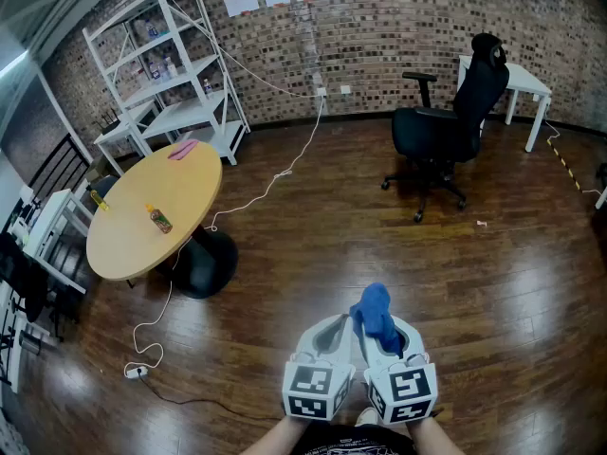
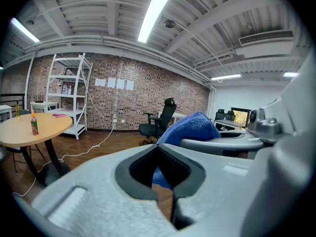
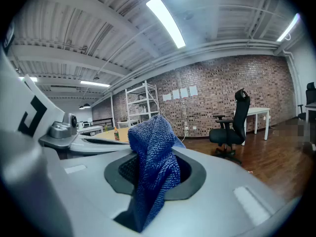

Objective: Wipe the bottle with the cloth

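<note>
A small bottle [image 1: 159,219] with an orange cap and dark label stands on the round wooden table [image 1: 137,240] at the left, far from both grippers; the same bottle [image 2: 34,125] shows in the left gripper view and the bottle [image 3: 116,134] in the right gripper view. My right gripper [image 1: 381,337] is shut on a blue cloth [image 1: 376,314], which bunches up above its jaws; the cloth [image 3: 153,167] hangs through them. My left gripper [image 1: 337,335] is shut with nothing in it, right beside the right one, low over the floor. The cloth [image 2: 190,127] shows past it.
A pink cloth [image 1: 183,148] lies at the table's far edge. A black office chair [image 1: 446,126] stands at the back right, a white shelf rack [image 1: 171,69] at the back left, a white table [image 1: 517,83] beyond. A white cable [image 1: 237,202] trails over the wooden floor.
</note>
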